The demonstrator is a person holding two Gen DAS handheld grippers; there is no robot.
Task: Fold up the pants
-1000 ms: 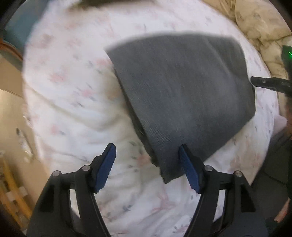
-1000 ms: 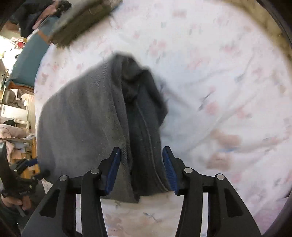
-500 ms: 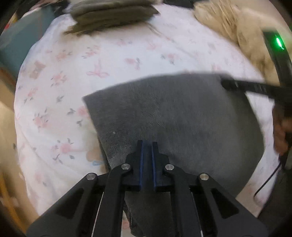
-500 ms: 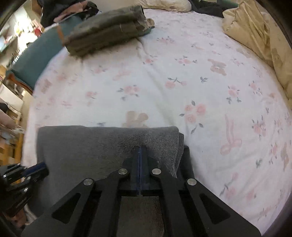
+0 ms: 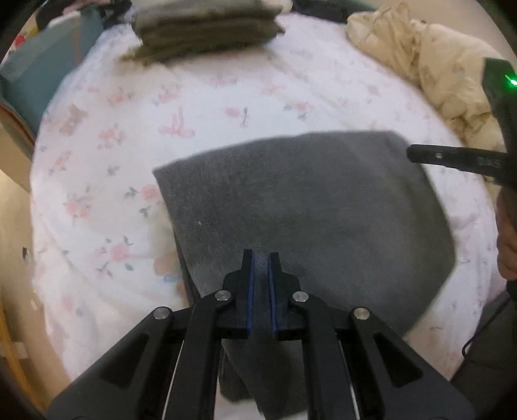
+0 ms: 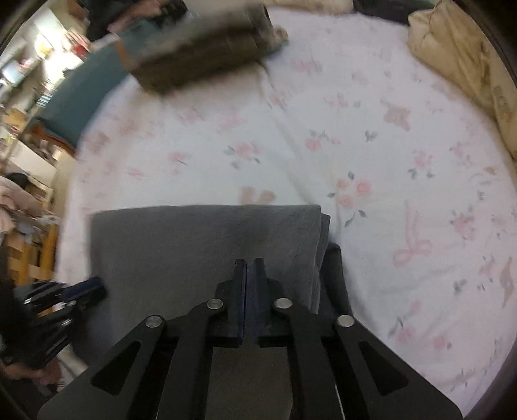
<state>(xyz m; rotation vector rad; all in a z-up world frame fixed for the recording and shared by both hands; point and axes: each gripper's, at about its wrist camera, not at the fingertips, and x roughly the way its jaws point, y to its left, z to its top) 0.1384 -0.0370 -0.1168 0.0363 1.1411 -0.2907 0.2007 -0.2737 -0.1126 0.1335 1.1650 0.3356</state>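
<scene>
The grey pants (image 5: pixel 307 206) lie folded into a rectangle on the floral bed sheet (image 5: pixel 122 168). My left gripper (image 5: pixel 260 258) is shut on the pants' near left edge, with grey cloth between its pads. My right gripper (image 6: pixel 248 263) is shut on the pants (image 6: pixel 200 245) near their right edge, where folded layers stack up. The right gripper's fingers (image 5: pixel 452 158) show at the right of the left wrist view. The left gripper (image 6: pixel 80 290) shows at the lower left of the right wrist view.
A stack of folded olive-green clothes (image 5: pixel 206 29) lies at the far side of the bed; it also shows in the right wrist view (image 6: pixel 200 55). A crumpled beige duvet (image 5: pixel 429 71) lies at the far right. The bed's left edge drops to furniture (image 6: pixel 29 181).
Both grippers were open around the pants' edges a second ago and have shut on the cloth. Both have since lowered and levelled, bringing the far side of the bed into view.
</scene>
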